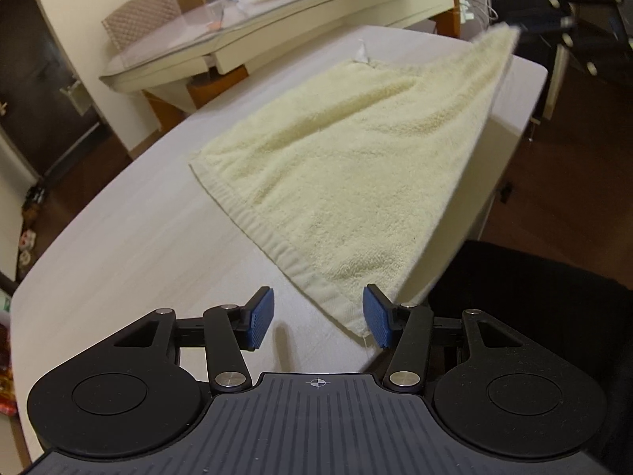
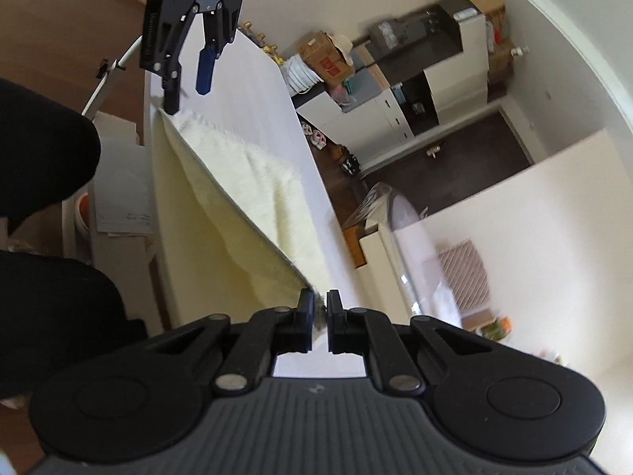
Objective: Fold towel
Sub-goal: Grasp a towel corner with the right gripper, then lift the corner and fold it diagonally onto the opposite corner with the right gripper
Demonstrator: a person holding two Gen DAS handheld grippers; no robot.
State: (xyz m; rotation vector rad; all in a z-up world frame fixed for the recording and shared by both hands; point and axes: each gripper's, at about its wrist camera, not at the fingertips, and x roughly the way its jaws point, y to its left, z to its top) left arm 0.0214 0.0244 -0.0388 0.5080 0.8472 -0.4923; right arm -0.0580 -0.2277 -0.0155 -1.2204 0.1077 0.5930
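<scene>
A pale yellow towel (image 1: 336, 158) lies on the white table (image 1: 138, 245). Its far right corner is lifted off the table toward the right gripper (image 1: 518, 29), which looks blurred. My left gripper (image 1: 318, 314) is open, its blue pads on either side of the towel's near corner, close above the table. In the right wrist view my right gripper (image 2: 320, 310) is shut on a towel corner, and the towel (image 2: 237, 190) stretches away toward the left gripper (image 2: 188, 79), which hangs open at its far corner.
A cream desk (image 1: 277, 27) with clutter stands beyond the table. The table's right edge (image 1: 526, 118) is close to the lifted towel side. Dark floor (image 1: 585, 182) lies to the right. A person's dark clothing (image 2: 47, 142) is at the left.
</scene>
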